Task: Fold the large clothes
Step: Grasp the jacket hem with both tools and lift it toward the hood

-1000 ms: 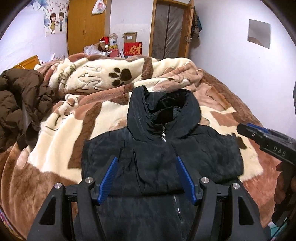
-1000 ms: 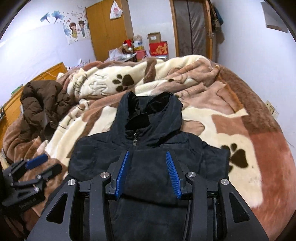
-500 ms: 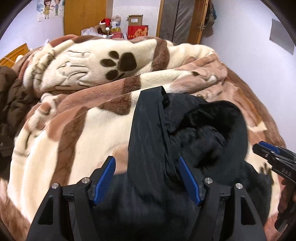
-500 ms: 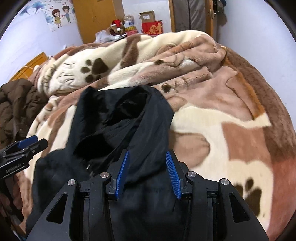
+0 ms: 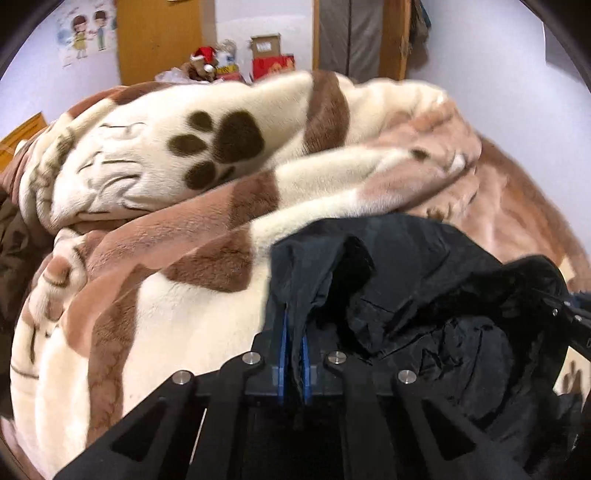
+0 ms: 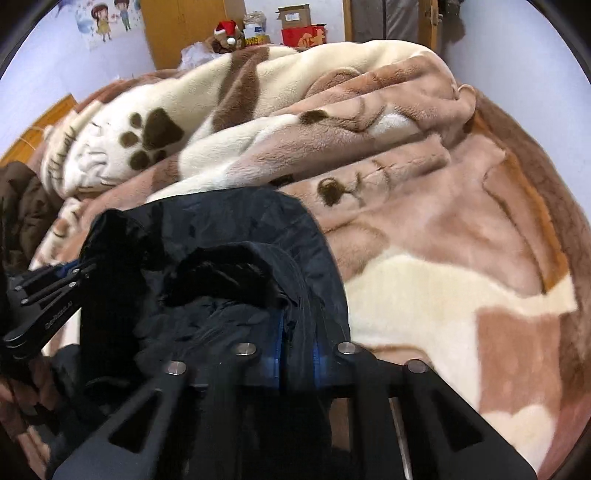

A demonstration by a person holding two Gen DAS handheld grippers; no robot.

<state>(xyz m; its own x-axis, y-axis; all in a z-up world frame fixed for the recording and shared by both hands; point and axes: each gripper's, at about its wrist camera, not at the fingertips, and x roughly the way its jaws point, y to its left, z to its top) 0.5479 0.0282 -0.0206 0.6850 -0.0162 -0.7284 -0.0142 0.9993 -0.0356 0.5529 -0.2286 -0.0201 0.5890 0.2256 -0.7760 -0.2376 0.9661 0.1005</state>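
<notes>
A black hooded jacket (image 5: 424,295) lies on the bed, its hood bunched up between the two grippers; it also shows in the right wrist view (image 6: 229,236). My left gripper (image 5: 293,354) is shut on the left edge of the hood. My right gripper (image 6: 297,354) is shut on the right edge of the hood. The left gripper's body shows at the left of the right wrist view (image 6: 48,295). The jacket's lower body is hidden below the grippers.
A plush brown and cream paw-print blanket (image 5: 184,166) covers the bed and is heaped behind the jacket. A brown puffer coat (image 6: 22,206) lies at the left. A wardrobe (image 5: 159,37), boxes (image 6: 303,33) and a door stand at the far wall.
Both grippers moved forward from the jacket's body to the hood and closed on its left and right edges. The hood is now bunched and lifted.
</notes>
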